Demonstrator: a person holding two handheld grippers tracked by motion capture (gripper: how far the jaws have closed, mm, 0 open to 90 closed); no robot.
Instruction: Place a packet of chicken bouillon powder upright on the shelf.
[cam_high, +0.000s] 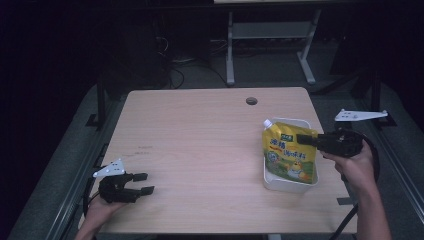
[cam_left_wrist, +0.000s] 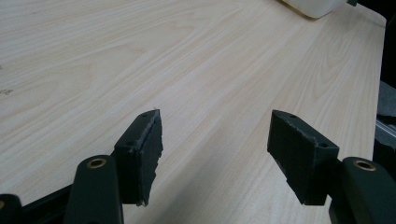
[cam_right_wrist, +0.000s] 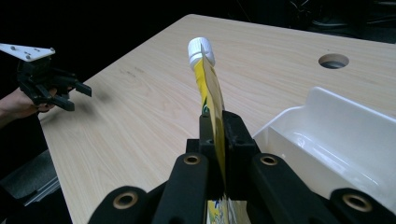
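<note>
**Thin grip on a floppy pouch**

Right now the yellow spouted pouch (cam_high: 289, 154) stands over the white tray (cam_high: 285, 184), its lower end down inside the tray and its white cap (cam_right_wrist: 201, 50) at the top, tilted away from the tray's far wall. I hold it with my right gripper (cam_right_wrist: 218, 140), jaws pinched tight on the pouch's flat edge on the side away from the tray's open middle. That is a narrow bite on a soft, slick film. My worry is that the pouch's weight hangs to one side of the pads; if I lift or swing quickly, I judge it could pivot in the grip, sag, or slide out and drop outside the tray onto the table (cam_high: 200, 150). A second risk is that the bottom edge may catch the tray's near rim as I move, and drag or tip the light tray with it. Squeezing harder could crease the pouch.

Well apart from the tray, near the table's opposite front corner, my left gripper (cam_high: 145, 183) rests low with its jaws apart and nothing between them, too far off to steady the tray if it shifts.
</note>
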